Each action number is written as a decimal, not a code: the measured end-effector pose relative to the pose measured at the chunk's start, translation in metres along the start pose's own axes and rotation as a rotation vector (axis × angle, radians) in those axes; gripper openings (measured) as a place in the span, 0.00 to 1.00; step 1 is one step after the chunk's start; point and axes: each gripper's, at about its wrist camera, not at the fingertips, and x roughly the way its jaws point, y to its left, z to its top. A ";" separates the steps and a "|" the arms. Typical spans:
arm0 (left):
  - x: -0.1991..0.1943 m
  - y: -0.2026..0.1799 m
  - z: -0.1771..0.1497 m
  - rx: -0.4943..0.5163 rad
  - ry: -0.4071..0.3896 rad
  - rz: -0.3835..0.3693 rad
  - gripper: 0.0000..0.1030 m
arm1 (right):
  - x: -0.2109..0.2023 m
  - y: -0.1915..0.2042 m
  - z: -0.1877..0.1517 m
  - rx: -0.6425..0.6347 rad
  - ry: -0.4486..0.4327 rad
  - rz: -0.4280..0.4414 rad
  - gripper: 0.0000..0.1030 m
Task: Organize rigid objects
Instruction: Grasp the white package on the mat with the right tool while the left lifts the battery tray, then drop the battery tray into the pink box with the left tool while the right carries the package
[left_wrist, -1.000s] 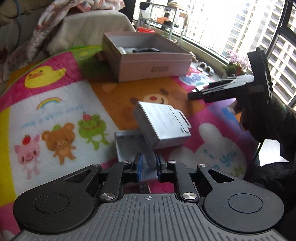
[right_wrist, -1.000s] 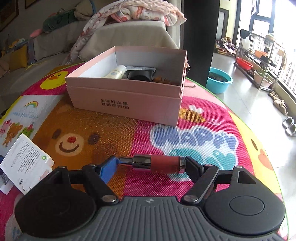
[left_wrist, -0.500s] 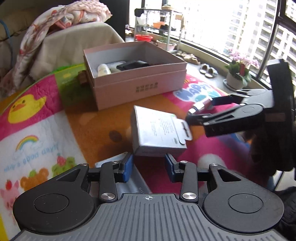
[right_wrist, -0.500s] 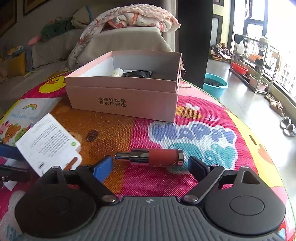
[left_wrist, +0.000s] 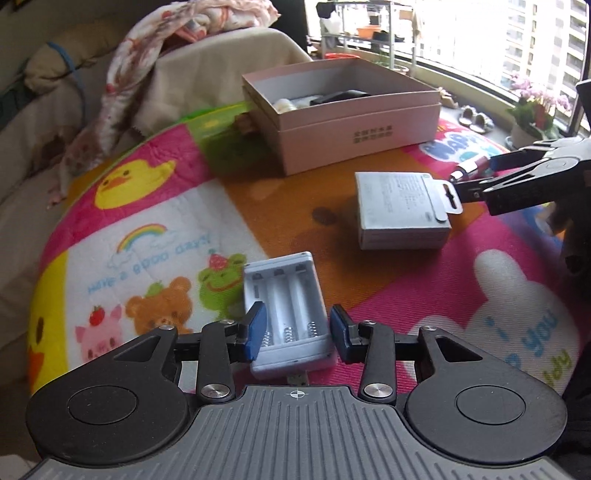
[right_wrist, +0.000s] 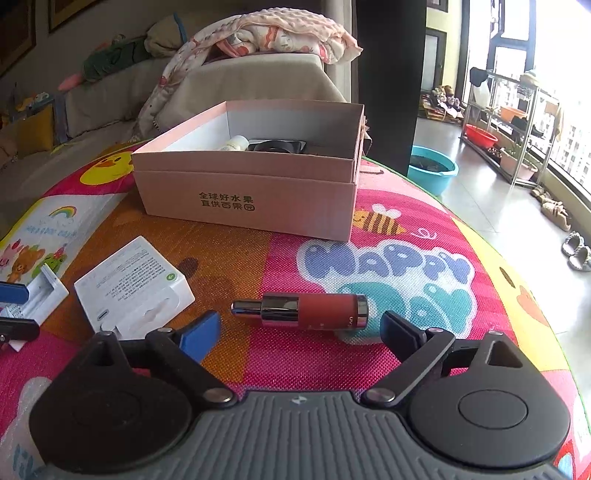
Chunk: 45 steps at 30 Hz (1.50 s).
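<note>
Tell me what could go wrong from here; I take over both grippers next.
1. The red tube lies loose on its side between the open right gripper fingers; a nudge could roll it across the mat.
2. The battery holder sits slightly skewed between the open left gripper fingers, so closing may twist it out.
3. The white carton lies close to the right gripper and could get bumped.

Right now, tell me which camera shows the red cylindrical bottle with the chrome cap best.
The right wrist view: the red cylindrical bottle lies whole on the mat. In the left wrist view only its tip peeks past the right gripper's fingers.
</note>
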 end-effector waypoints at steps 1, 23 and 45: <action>0.000 -0.001 0.000 0.005 0.002 -0.011 0.53 | 0.000 0.000 0.000 0.000 0.000 -0.001 0.91; 0.010 0.012 -0.003 -0.135 -0.022 -0.028 0.84 | -0.032 0.009 0.001 -0.062 -0.126 0.138 0.91; -0.009 0.017 0.041 -0.074 -0.190 -0.202 0.51 | -0.037 0.067 0.039 -0.388 -0.022 0.327 0.66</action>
